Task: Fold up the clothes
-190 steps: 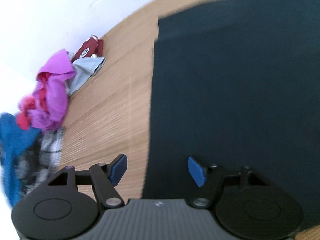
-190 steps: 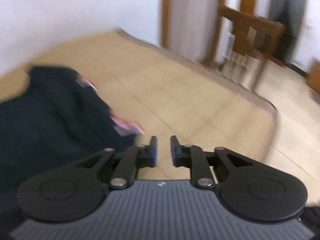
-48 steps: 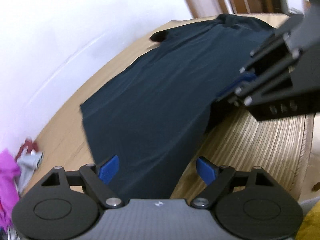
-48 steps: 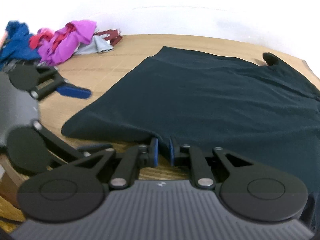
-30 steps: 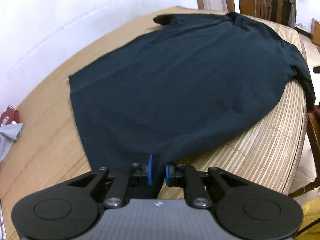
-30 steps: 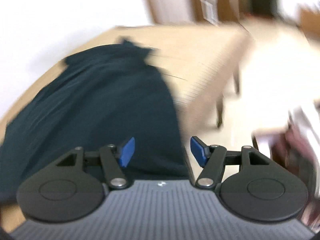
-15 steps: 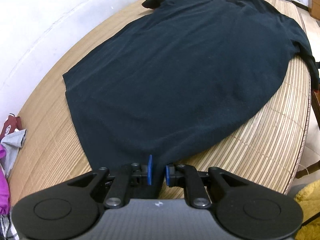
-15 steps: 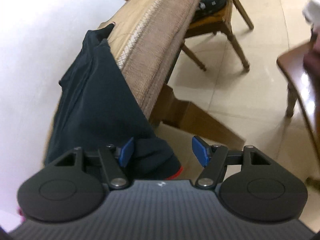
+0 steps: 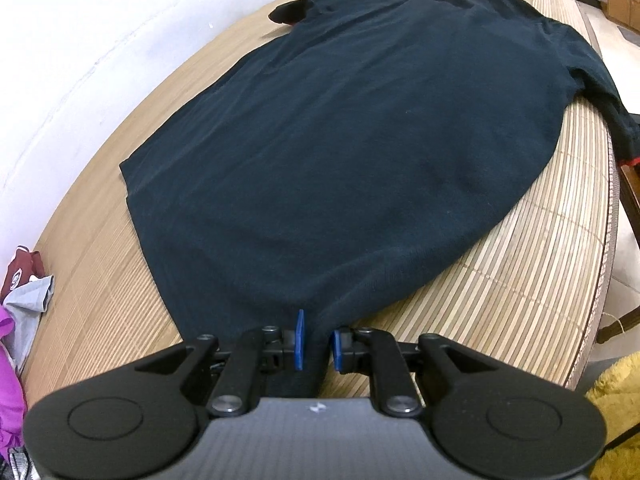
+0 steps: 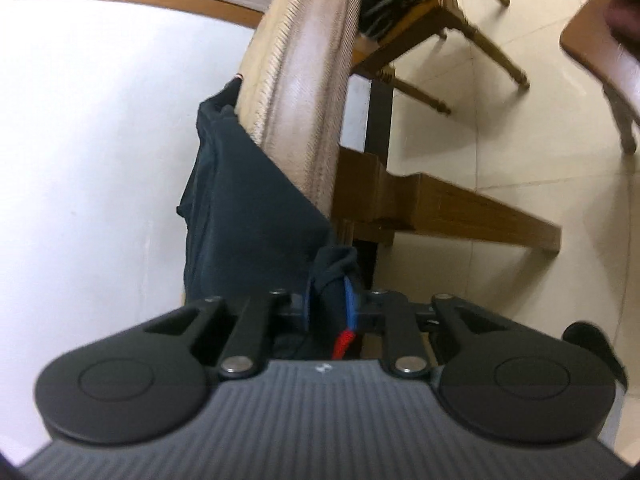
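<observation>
A dark shirt lies spread flat over the bamboo-matted tabletop, one sleeve hanging off the far right edge. The left tongs are clenched on the shirt's near hem at the tabletop's front. The right tongs have just been closing and now pinch the hanging sleeve end, its red trim showing between the blue pads, beside the tabletop's edge. A pile of clothes sits at the far left. Wooden chairs stand on the tiled floor.
</observation>
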### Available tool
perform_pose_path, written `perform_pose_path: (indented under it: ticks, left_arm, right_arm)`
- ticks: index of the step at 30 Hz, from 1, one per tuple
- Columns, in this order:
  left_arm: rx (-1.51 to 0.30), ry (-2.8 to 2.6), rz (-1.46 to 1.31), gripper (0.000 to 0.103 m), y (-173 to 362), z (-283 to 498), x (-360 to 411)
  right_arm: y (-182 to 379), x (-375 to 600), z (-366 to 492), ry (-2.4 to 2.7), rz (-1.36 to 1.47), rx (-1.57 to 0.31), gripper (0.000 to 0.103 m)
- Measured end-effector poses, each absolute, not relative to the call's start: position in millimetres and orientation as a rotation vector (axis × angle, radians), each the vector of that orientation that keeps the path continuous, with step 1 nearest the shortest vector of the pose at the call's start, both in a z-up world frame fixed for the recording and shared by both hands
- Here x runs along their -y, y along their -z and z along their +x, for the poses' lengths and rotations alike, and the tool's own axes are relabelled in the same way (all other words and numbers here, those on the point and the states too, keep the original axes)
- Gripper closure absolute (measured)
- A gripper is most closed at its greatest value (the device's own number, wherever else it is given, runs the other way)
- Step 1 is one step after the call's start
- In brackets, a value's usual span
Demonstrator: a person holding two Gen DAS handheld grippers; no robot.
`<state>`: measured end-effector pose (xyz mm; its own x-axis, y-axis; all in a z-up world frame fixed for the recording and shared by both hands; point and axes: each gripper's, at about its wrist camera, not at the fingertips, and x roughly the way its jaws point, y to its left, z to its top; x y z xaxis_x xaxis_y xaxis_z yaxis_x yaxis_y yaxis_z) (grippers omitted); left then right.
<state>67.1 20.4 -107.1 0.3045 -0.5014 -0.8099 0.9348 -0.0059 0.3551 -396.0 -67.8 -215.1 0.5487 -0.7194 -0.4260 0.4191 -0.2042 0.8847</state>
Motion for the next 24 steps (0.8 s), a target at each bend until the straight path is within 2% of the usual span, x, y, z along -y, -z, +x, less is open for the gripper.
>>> perform_pose_path:
  ticks: [3,8,10,12,17,19,21,23,24]
  left_arm:
    - [-0.529,1.232,1.03,0.086,107,68,-21]
    - [-0.503,1.262,1.027,0.085,108,66,-23]
    - [-0.464,1.29,1.038,0.071,107,60,-24]
    - [-0.414,1.302,1.049,0.064,109,53,-26]
    - [-0.319,1.281,1.061,0.06,117,44,-26]
    - [-0.315,1.266,1.051,0.055,117,44,-24]
    - [-0.322,1.268,1.037,0.054,117,45,-23]
    - [-0.341,1.284,1.019,0.061,116,47,-24]
    - [-0.386,1.297,1.002,0.098,115,50,-24]
  right_arm:
    - [196,55,-398,1.069,1.395,0.287,0.091]
    - [147,50,-404,0.999,1.284,0.363,0.091]
    - [121,54,-403,0.959,1.241,0.422,0.091]
    - [97,62,-399,0.91,1.193,0.47,0.091]
    - [44,90,-379,0.802,1.095,0.475,0.091]
    - [33,99,-371,0.78,1.076,0.456,0.091]
    - [27,109,-367,0.775,1.084,0.45,0.091]
    - [24,117,-366,0.766,1.092,0.453,0.091]
    - [23,121,-365,0.763,1.091,0.45,0.091]
